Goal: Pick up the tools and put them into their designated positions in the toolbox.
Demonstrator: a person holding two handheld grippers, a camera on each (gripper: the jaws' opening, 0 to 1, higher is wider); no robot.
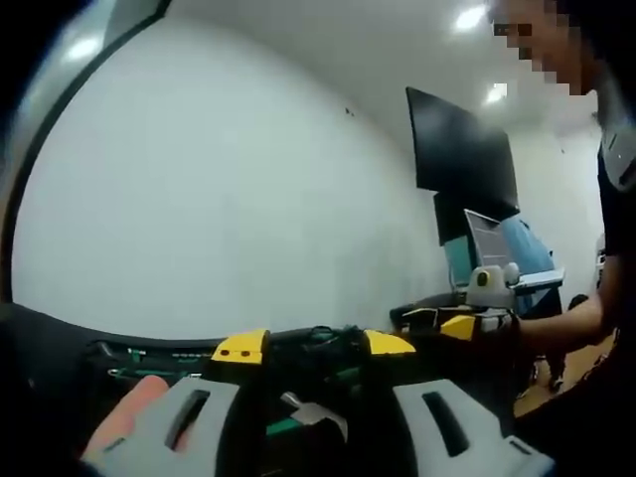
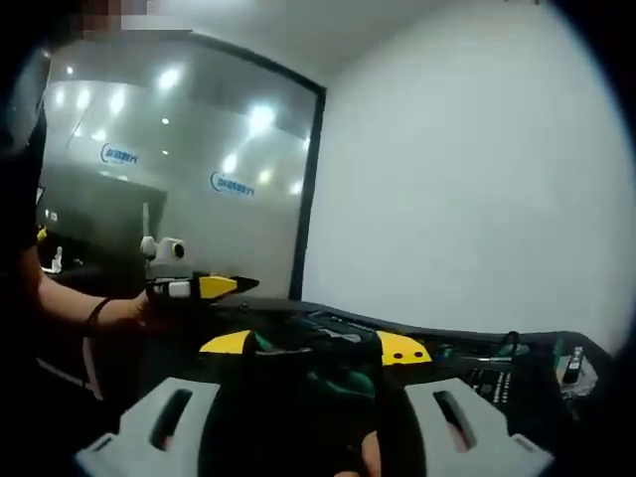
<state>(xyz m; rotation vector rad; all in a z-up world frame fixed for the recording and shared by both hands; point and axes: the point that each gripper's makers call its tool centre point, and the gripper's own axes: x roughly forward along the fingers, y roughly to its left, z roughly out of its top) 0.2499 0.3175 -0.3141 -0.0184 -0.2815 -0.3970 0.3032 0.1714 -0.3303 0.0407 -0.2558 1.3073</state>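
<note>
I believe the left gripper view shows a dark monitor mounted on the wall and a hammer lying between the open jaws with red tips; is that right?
Not quite: the tips are yellow, not red. In the left gripper view the left gripper has yellow-tipped jaws standing open, with the hammer lying between them, and the dark monitor hangs on the white wall.
</note>
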